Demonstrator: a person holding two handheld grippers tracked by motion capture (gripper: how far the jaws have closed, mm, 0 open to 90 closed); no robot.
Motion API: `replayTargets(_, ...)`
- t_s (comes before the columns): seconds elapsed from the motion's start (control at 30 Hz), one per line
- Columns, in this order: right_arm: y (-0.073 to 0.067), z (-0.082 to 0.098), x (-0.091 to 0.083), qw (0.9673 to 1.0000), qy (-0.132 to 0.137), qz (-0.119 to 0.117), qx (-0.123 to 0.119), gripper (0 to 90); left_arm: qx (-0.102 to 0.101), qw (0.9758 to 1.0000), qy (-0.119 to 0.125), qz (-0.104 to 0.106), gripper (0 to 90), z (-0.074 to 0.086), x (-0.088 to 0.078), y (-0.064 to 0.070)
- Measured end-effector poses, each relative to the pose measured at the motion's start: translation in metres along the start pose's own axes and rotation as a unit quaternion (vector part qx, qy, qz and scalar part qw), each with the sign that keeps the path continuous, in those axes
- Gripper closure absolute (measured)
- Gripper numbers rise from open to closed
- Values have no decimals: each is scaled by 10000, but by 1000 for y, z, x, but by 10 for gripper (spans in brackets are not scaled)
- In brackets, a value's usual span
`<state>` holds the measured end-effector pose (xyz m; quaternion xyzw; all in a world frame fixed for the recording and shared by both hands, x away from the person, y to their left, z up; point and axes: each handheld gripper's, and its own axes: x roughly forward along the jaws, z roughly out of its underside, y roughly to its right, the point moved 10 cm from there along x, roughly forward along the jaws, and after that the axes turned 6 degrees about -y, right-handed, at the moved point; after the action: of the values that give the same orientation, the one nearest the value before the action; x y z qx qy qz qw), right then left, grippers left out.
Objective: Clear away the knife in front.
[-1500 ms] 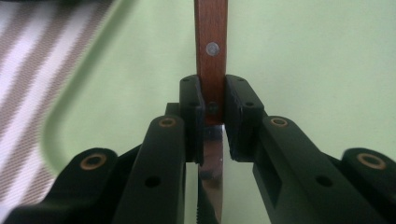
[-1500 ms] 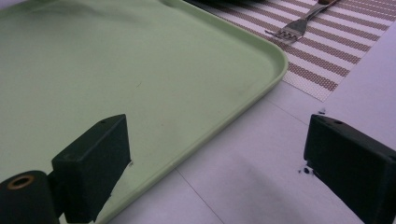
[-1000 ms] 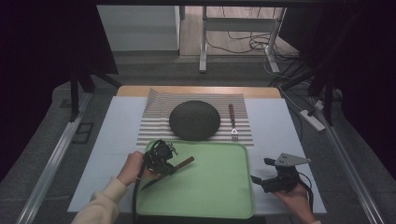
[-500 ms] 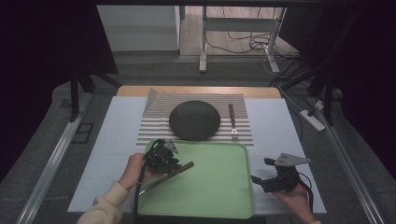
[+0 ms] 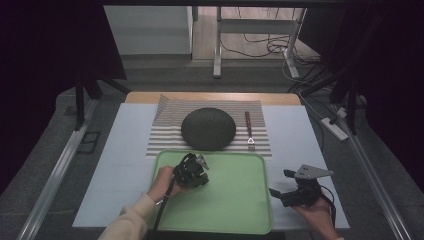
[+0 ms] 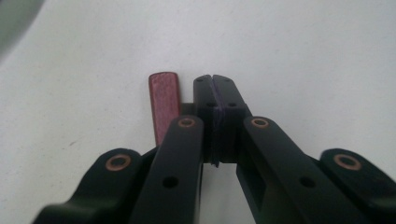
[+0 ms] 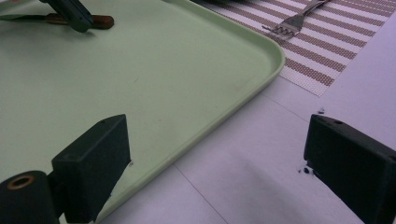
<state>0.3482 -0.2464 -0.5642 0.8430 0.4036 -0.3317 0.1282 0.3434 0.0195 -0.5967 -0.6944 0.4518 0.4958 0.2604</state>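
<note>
The left hand point(image 5: 161, 182) reaches in from the bottom on a pale-sleeved forearm point(image 5: 131, 223) and holds the left gripper point(image 5: 196, 171), which points forward and down. In the left gripper view its two black jaws are pressed together at the tips. The right hand point(image 5: 315, 212) holds the right gripper point(image 5: 280, 185) low, aimed toward the left. In the right gripper view its jaws stand wide apart with nothing between them.
</note>
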Motion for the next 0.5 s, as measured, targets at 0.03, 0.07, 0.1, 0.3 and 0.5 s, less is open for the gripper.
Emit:
replayTargets(0.03, 0, 0, 0, 10000, 0, 0, 0, 72, -2, 10000, -23, -29, 887, 1, 2, -1)
replayTargets(0.07, 0, 0, 0, 10000, 3, 15, -2, 72, -55, 10000, 56, -2, 887, 0, 2, -3)
replayTargets(0.1, 0, 0, 0, 10000, 7, 20, -6, 72, -73, 9999, 61, -39, 887, 0, 2, -4)
replayTargets(0.3, 0, 0, -1, 10000, 27, 33, -11, 72, -180, 9996, 155, -120, 887, 0, 2, -8)
replayTargets(0.5, 0, 0, -1, 10000, 29, 28, -22, 72, -330, 9988, 208, -282, 887, 3, 1, -18)
